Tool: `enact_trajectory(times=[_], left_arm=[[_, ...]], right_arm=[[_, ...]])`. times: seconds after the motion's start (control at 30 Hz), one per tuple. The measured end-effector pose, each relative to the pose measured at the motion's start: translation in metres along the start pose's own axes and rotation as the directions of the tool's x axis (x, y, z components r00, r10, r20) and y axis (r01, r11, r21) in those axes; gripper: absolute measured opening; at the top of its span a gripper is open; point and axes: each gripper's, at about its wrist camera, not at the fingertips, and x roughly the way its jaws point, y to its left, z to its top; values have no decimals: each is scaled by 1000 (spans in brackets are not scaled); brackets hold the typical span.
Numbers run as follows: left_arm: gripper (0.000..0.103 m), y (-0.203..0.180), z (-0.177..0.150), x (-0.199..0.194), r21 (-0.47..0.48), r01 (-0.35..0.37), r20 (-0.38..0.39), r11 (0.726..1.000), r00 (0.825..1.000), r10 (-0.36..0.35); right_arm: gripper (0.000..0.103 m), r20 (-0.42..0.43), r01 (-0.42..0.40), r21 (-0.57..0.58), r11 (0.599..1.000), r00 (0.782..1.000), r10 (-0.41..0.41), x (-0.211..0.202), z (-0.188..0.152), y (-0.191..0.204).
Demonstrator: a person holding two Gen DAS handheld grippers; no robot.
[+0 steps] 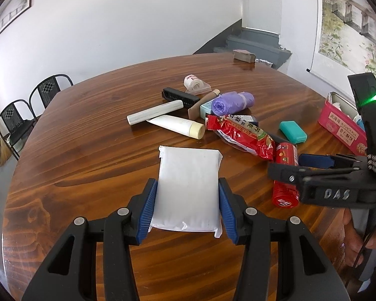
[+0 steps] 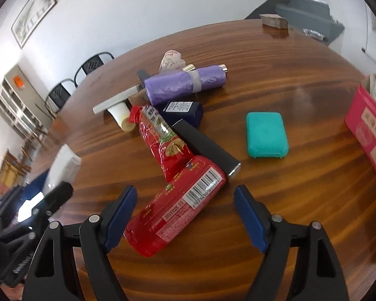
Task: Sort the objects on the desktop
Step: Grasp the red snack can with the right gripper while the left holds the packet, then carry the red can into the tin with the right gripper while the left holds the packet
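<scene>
The white packet (image 1: 188, 188) is clamped between the left gripper (image 1: 188, 209) pads; the right gripper (image 2: 185, 215) is spread wide, unclenched, above the red can (image 2: 178, 205)

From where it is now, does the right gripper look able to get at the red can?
Probably yes. The right gripper is open, and the red can lies on its side on the table partly between its fingers. The red snack bag and black bar touch only its far end.
</scene>
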Motion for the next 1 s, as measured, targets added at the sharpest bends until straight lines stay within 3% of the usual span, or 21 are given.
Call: enact_trajectory(times=[0.2,0.33,0.5,0.73,1.0], left_arm=[[51,-4,-2,1,4,7,-10,1000,1000,-7],[51,-7,-3,2,6,14,-18,1000,1000,-14],[51,-11,-6,6,7,24,-34,1000,999,-24],[51,-21,-6,6,10,41,-36,999,999,-41],[51,-37,-1,3,-5,67,-24,998,997,-67]], right_arm=[[79,3,89,-132,987,996,-90,6,-2,11],[58,21,121,-156,980,993,-119,1,-4,7],[38,33,66,-108,992,997,-63,-8,-6,-15],[38,43,-95,21,995,995,94,-23,-14,-44],[38,149,-112,45,993,983,104,-57,-13,-57]])
